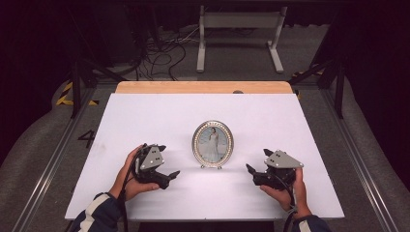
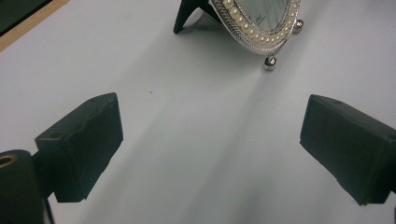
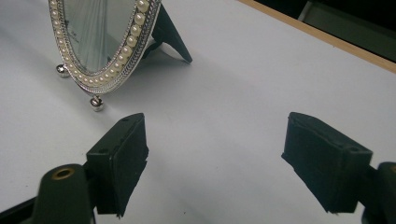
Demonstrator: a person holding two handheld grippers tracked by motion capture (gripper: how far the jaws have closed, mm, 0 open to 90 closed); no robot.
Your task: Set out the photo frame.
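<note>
I hold both grippers, left (image 1: pixel 167 175) and right (image 1: pixel 252 172), fingers wide apart and empty, flanking the upright oval photo frame (image 1: pixel 212 144) on the table (image 1: pixel 145 116).

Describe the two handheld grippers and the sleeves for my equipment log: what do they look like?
Each hand holds a black two-jaw tool. The left gripper and right gripper each carry a grey three-cornered plate on top, and a dark cable trails back from each along the wrist. The gripper views show blocky, matte black pads with small screw holes and a brass-coloured ring near the base. The sleeves are dark blue with white stripes.
</note>
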